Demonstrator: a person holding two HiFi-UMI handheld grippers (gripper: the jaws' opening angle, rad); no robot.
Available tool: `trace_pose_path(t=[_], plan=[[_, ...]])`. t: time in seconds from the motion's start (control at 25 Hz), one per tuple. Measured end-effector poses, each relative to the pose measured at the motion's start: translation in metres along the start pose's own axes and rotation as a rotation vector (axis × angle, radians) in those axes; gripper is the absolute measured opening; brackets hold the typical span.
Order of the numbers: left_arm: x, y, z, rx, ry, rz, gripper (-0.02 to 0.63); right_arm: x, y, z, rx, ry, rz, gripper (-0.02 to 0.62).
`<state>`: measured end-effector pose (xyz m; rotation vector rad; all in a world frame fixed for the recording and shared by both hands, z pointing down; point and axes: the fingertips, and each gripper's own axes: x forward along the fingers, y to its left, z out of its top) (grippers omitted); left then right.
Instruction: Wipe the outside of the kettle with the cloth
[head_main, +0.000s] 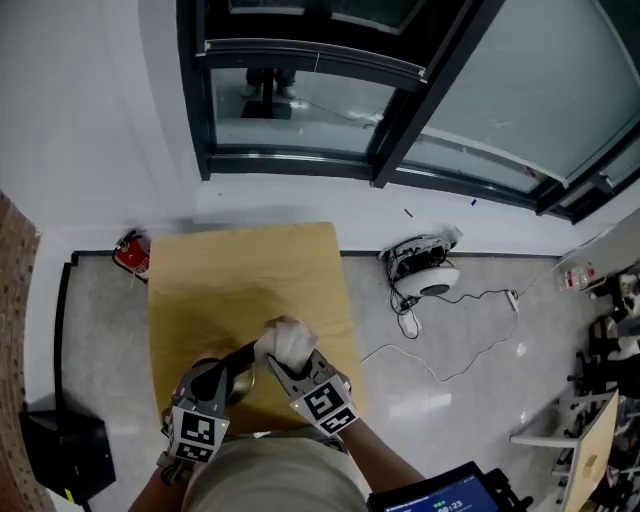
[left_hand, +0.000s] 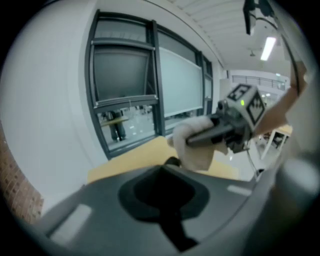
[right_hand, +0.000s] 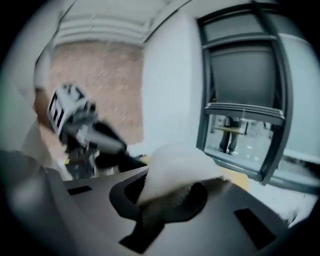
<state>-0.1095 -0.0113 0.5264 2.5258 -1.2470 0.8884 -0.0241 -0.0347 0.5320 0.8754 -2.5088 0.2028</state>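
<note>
The kettle (head_main: 222, 382), steel with a black handle, is at the near edge of the wooden table (head_main: 250, 280). My left gripper (head_main: 207, 398) is shut on its handle; in the left gripper view only a dark tip of the kettle (left_hand: 172, 161) shows past the gripper body. My right gripper (head_main: 290, 362) is shut on a bunched white cloth (head_main: 286, 340), held just right of the kettle's top. The cloth (right_hand: 177, 170) fills the right gripper's jaws. In the right gripper view the left gripper (right_hand: 107, 145) grips the black handle. The cloth (left_hand: 196, 144) hangs close ahead in the left gripper view.
A red object (head_main: 132, 255) lies on the floor by the table's far left corner. A white device with cables (head_main: 428, 272) sits on the floor to the right. There is a black box (head_main: 62, 450) at the lower left and a dark window frame (head_main: 300, 160) beyond the table.
</note>
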Motion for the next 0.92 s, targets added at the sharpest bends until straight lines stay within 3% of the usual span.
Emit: trace_pose_path(t=[0.08, 0.16, 0.24, 0.36, 0.52, 0.68, 0.92], plan=[[0.004, 0.006, 0.007, -0.020, -0.001, 0.004, -0.002, -0.009, -0.014, 0.041, 0.119, -0.125, -0.065, 0.046], [0.007, 0.017, 0.021, -0.024, -0.062, 0.035, -0.002, -0.013, -0.017, 0.065, 0.139, -0.184, -0.113, 0.046], [0.015, 0.019, 0.032, -0.014, -0.111, 0.015, -0.002, -0.016, -0.014, 0.076, 0.133, -0.208, -0.137, 0.046], [0.023, 0.008, 0.035, 0.062, -0.127, -0.038, -0.002, -0.021, -0.005, 0.073, 0.119, -0.199, -0.146, 0.046], [0.025, -0.005, 0.027, 0.247, -0.124, -0.002, -0.002, -0.024, 0.001, 0.050, 0.161, -0.150, -0.171, 0.046], [0.026, -0.001, 0.025, 0.253, -0.120, -0.001, -0.002, -0.022, 0.004, 0.029, 0.152, -0.083, -0.218, 0.046], [0.025, 0.005, 0.020, 0.261, -0.123, -0.001, -0.002, -0.015, 0.000, 0.008, 0.256, -0.046, -0.251, 0.046]])
